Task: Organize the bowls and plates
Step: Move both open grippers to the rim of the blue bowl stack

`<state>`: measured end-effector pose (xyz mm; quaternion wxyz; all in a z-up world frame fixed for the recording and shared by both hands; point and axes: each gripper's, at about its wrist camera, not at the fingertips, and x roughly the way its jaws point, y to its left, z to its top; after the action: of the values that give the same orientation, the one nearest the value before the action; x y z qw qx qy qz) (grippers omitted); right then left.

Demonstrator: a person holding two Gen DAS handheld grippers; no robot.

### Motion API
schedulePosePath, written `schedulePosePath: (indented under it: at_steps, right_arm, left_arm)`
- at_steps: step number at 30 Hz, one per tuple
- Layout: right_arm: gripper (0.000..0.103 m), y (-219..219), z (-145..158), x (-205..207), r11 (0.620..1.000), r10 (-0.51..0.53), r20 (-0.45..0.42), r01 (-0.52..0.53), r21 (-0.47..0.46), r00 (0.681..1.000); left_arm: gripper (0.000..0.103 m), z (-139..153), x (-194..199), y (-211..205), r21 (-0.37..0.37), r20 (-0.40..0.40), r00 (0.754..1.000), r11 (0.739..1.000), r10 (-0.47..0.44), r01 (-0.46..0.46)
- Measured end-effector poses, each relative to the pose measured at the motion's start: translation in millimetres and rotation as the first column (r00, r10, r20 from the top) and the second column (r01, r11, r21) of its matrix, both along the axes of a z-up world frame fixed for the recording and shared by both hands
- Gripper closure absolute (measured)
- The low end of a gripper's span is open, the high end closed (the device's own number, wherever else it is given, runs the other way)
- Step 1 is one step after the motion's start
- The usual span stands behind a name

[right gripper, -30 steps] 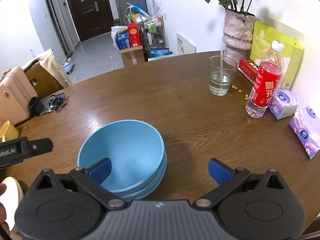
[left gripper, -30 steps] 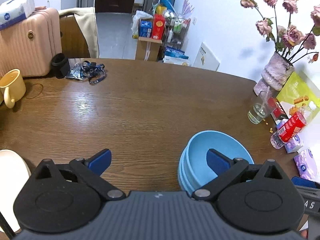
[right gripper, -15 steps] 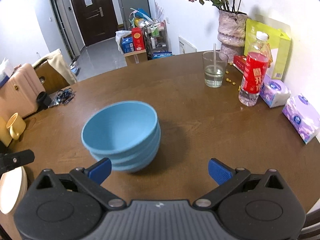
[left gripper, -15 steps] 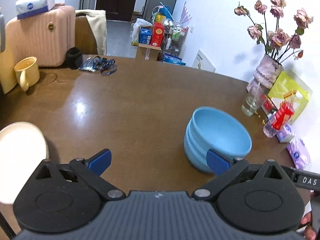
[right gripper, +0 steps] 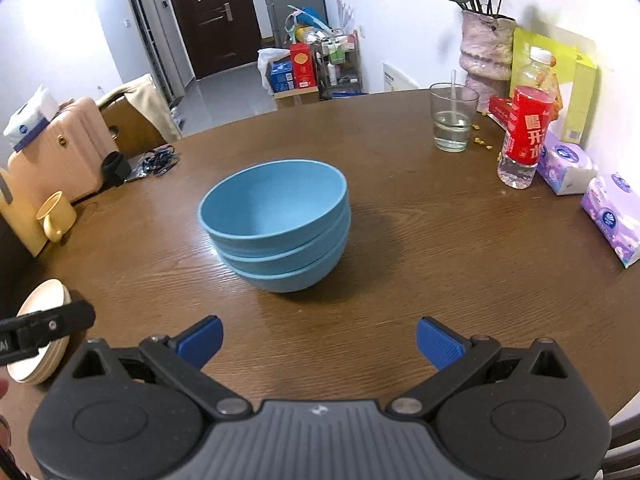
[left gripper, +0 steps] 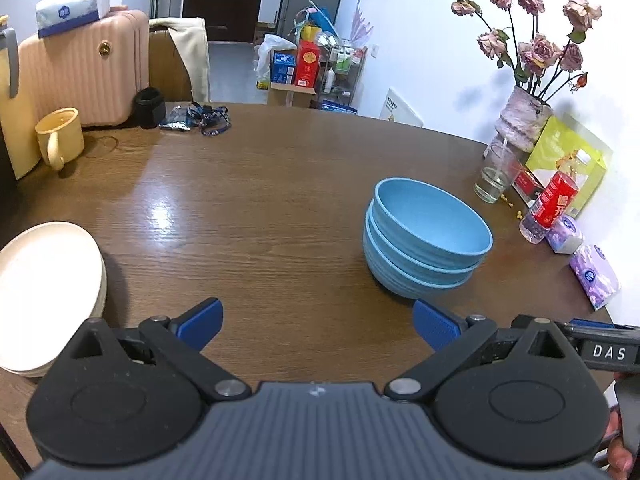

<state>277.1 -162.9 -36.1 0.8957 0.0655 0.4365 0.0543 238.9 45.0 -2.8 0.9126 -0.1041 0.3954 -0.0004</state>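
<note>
A stack of three blue bowls (left gripper: 426, 238) stands on the brown wooden table (left gripper: 260, 208); it also shows in the right wrist view (right gripper: 276, 224). A stack of cream plates (left gripper: 44, 292) sits at the table's near left edge, also in the right wrist view (right gripper: 42, 334). My left gripper (left gripper: 318, 326) is open and empty, hovering near the front edge between plates and bowls. My right gripper (right gripper: 320, 342) is open and empty, a little short of the bowls.
A yellow mug (left gripper: 60, 140), a pink suitcase (left gripper: 84, 72) and a lanyard (left gripper: 208, 118) are at the far left. A glass of water (right gripper: 452, 122), a red-labelled bottle (right gripper: 524, 140), tissue packs (right gripper: 612, 212) and a flower vase (right gripper: 486, 52) line the right edge.
Both grippers have pulled back and up from the blue bowls, which now stand free on the table. The plate stack has come into fuller view at the left.
</note>
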Motion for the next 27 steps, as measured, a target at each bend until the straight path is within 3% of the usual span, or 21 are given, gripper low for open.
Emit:
schedulePosePath:
  at_steps: [11, 27]
  right_arm:
    - [0.000, 11, 5, -9, 1.000, -0.023, 0.009, 0.023, 0.017, 1.000]
    - [0.000, 71, 24, -24, 0.999, -0.018, 0.021, 0.018, -0.032, 1.000]
  left_arm:
    - [0.000, 4, -9, 5, 0.028, 0.002, 0.999, 0.998, -0.054, 0.054]
    - [0.000, 14, -32, 76, -0.046, 0.019, 1.000, 0.999, -0.009, 0.010]
